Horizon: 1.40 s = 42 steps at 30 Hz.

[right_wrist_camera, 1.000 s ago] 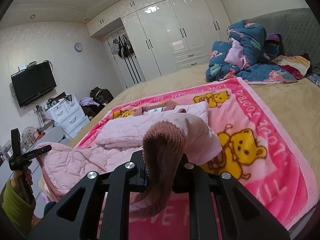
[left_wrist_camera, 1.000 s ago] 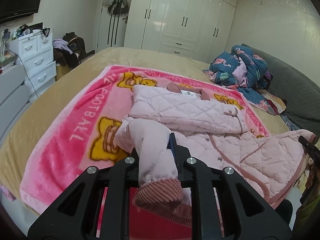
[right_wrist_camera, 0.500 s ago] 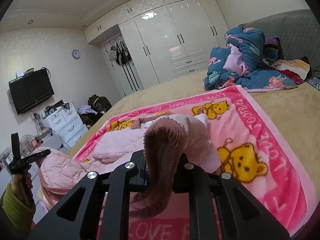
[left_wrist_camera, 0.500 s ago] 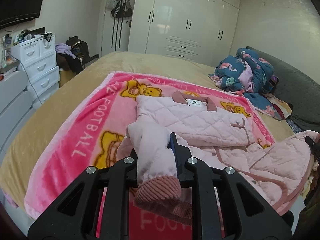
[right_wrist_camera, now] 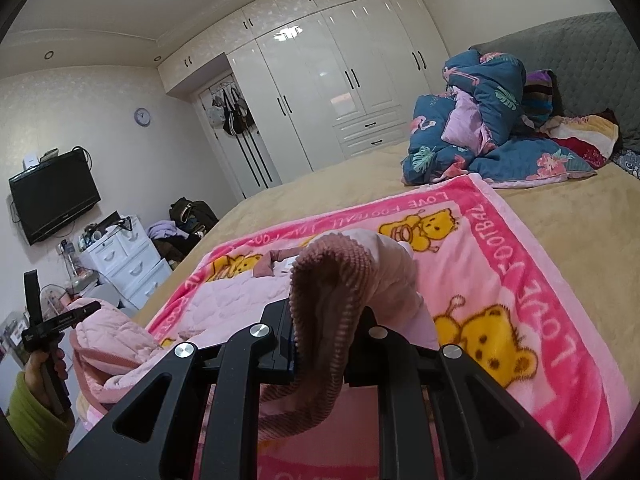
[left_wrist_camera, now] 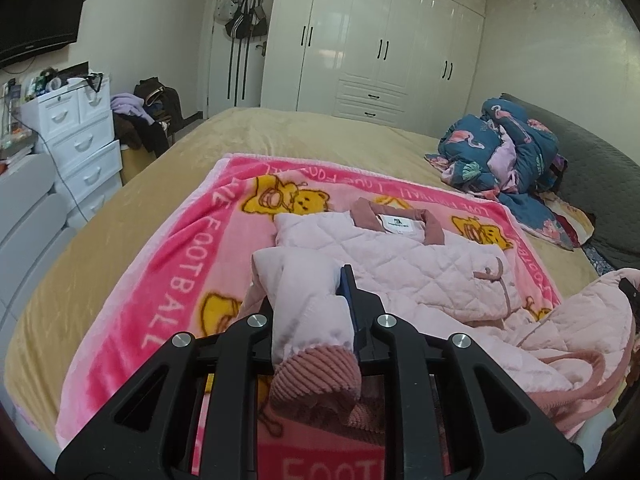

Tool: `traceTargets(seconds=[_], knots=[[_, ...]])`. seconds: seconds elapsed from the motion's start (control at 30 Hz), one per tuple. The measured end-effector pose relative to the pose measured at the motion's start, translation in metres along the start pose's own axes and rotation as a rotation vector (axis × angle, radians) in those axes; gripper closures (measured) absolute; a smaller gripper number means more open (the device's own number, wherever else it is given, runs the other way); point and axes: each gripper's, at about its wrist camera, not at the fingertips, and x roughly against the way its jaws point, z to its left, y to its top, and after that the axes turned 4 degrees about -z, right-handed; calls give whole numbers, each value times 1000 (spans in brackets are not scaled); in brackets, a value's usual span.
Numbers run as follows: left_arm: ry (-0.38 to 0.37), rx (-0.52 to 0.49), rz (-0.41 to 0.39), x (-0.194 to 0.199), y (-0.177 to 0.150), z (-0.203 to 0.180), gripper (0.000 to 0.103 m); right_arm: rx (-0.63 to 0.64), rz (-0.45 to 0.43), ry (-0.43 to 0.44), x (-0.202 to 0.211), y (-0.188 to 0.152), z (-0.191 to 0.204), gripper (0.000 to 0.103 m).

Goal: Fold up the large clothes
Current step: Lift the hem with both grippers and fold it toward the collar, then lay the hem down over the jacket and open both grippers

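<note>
White wardrobe (left_wrist_camera: 384,52), wall television (right_wrist_camera: 54,196)

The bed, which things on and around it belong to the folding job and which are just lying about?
Part of the job:
- pink quilted jacket
- left tongs, shut on one sleeve cuff
- right tongs, shut on the other cuff

Just lying about:
- pink bear blanket under the jacket
- blue flowered quilt
- white drawers
- television
- wardrobe

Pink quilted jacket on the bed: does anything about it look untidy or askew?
Yes. The pink quilted jacket is only half folded: its upper part lies flat on the pink bear-print blanket, but the lower part bunches off the bed's near edge, and both corduroy-cuffed sleeves are lifted, one in each gripper.
</note>
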Motion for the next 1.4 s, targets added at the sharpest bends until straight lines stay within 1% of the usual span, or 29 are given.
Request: traceTargets(seconds=[0.3, 0.7, 0.87, 1.0, 1.1, 1.13, 1.17, 1.2, 1.23, 1.27, 1.33, 1.4], knots=[[23, -11, 5, -25, 17, 1, 89, -15, 14, -24, -34, 19, -6, 89], [65, -28, 27, -65, 33, 9, 89, -54, 23, -67, -80, 35, -15, 88], [87, -37, 43, -88, 42, 7, 89, -106, 58, -89, -108, 42, -28, 88], [114, -49, 61, -109, 46, 6, 89, -171, 90, -74, -127, 46, -42, 86], [135, -65, 78, -126, 48, 4, 89, -221, 125, -46, -142, 50, -51, 79], [142, -68, 86, -132, 48, 3, 89, -246, 135, -26, -147, 51, -55, 73], [145, -70, 91, -136, 49, 2, 89, -264, 136, -11, -149, 53, -58, 62], [148, -68, 97, -142, 50, 2, 89, -281, 136, 1, -150, 54, -58, 54], [150, -68, 101, -145, 50, 3, 89, -310, 123, 9, -150, 56, -62, 36], [153, -68, 104, -149, 51, 2, 89, -325, 106, 8, -148, 58, -63, 27], [156, -69, 111, -157, 51, 2, 88, -340, 86, 24, -146, 60, -67, 27], [157, -67, 116, -164, 50, 3, 86, -339, 72, 29, -144, 57, -68, 24]])
